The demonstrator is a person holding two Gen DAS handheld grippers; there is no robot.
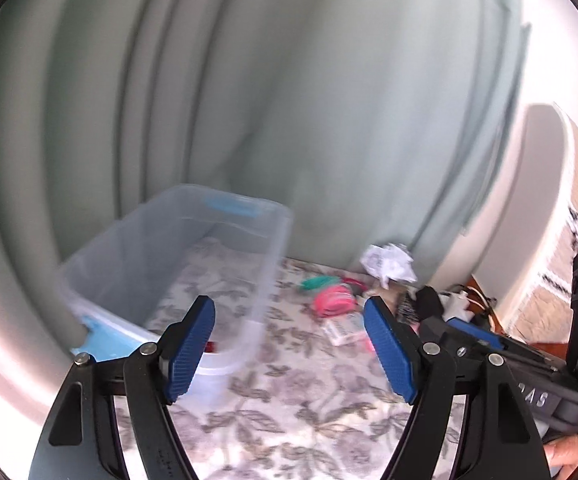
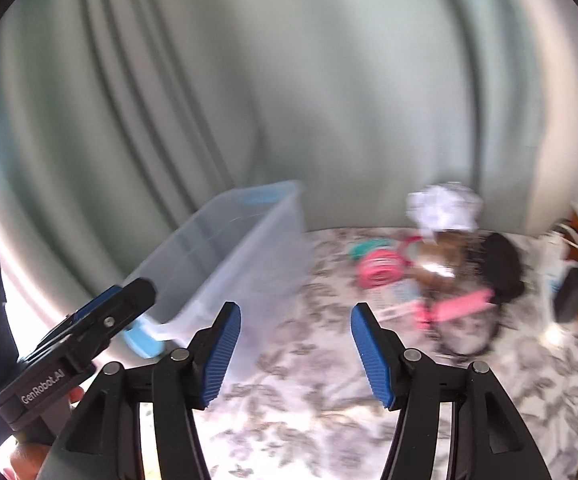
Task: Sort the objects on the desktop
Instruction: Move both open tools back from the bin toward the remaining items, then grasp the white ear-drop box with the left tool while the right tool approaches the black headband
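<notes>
Both jaws released and empty, clear bin (image 1: 177, 264) at ten o'clock, pink comb (image 2: 463, 305) seen only from right wrist.

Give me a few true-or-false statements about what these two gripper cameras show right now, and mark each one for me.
1. Both grippers are holding something. False: the left gripper and the right gripper stand open with nothing between their fingers.
2. A clear plastic bin with blue handles stands on the flowered tablecloth. True.
3. The crumpled white paper lies inside the bin. False: it lies outside, near the curtain, beyond a pile of small things.
4. Pink coiled bands lie on the cloth beside the bin. True.
5. The bin is packed full. False: it looks nearly empty; only a small red thing shows near its front wall.
</notes>
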